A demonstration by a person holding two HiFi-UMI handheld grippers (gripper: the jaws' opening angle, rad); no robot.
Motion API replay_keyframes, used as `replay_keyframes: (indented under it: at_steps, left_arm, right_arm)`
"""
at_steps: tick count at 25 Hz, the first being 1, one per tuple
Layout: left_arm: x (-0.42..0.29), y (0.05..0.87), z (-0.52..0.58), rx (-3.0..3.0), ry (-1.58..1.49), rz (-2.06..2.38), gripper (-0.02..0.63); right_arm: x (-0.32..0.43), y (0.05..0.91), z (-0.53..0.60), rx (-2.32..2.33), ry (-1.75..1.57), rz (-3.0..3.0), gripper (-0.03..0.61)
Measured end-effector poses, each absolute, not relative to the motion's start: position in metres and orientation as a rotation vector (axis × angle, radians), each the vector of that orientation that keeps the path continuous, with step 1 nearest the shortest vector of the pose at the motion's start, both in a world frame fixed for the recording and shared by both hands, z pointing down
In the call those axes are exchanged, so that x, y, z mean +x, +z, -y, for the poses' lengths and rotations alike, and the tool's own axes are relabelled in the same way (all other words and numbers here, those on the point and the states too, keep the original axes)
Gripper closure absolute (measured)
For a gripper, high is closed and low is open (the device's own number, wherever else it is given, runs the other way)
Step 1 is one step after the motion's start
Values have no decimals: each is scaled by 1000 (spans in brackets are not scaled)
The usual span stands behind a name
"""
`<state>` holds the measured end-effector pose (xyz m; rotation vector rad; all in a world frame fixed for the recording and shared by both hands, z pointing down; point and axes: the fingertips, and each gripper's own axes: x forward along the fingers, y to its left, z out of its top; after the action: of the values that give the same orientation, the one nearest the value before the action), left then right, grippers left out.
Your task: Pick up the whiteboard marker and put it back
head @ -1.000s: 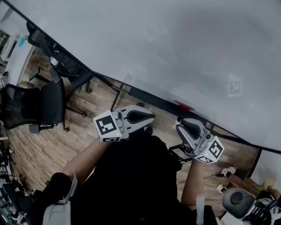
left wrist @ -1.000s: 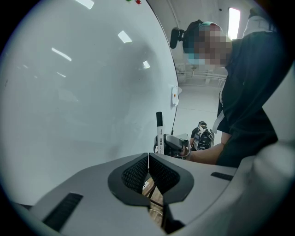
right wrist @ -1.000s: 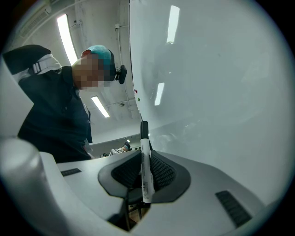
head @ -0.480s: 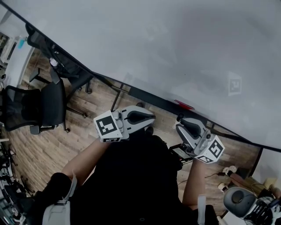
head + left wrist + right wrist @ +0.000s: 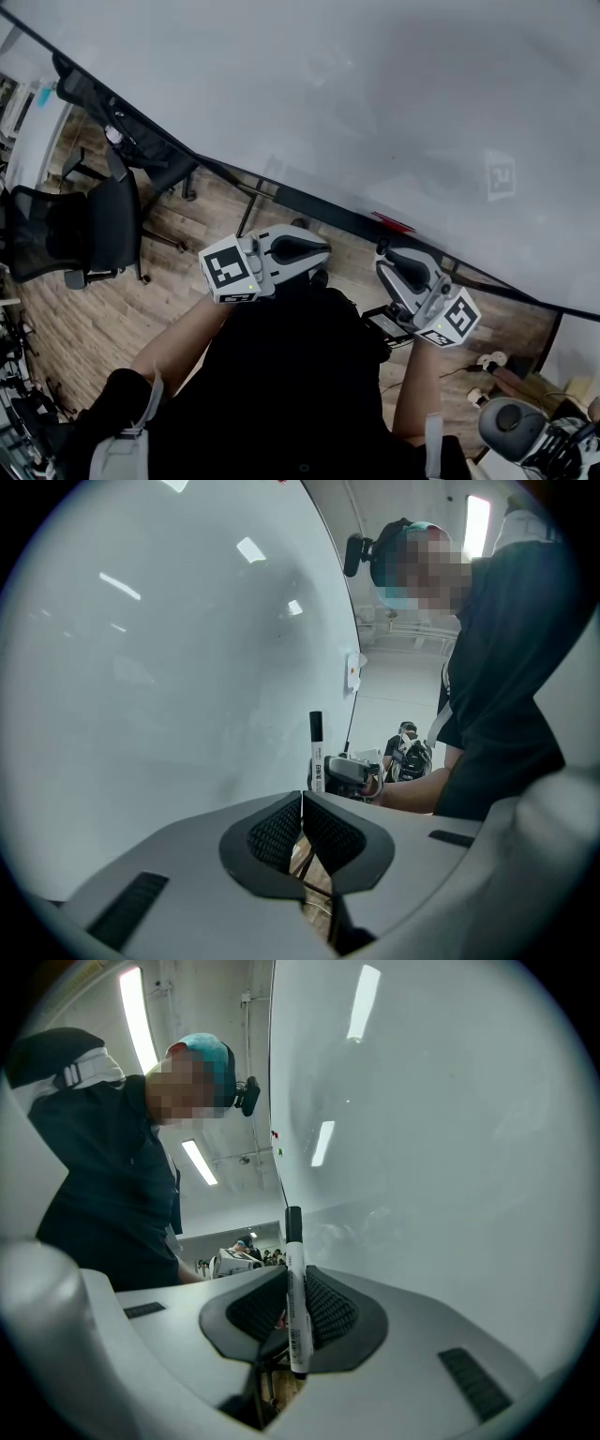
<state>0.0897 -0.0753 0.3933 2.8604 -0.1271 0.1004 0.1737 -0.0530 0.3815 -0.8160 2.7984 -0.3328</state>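
My right gripper (image 5: 292, 1277) is clamped on the whiteboard marker (image 5: 296, 1321), held upright with its black end pointing out past the jaws alongside the whiteboard (image 5: 450, 1147), ready, I judge, for setting back, while my left gripper (image 5: 302, 803) is pinched together on nothing.

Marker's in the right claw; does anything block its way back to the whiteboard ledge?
Nothing visible does. The right claw is shut on the marker just short of the ledge under the whiteboard. A red object lies on that ledge nearby.
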Motion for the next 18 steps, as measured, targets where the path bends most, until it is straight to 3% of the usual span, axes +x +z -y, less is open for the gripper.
replay_keyframes:
  at_steps: [18]
  left_arm:
    - [91, 397, 74, 2841, 115, 137, 594]
  right_arm:
    - [174, 423, 75, -1199, -82, -3119, 506]
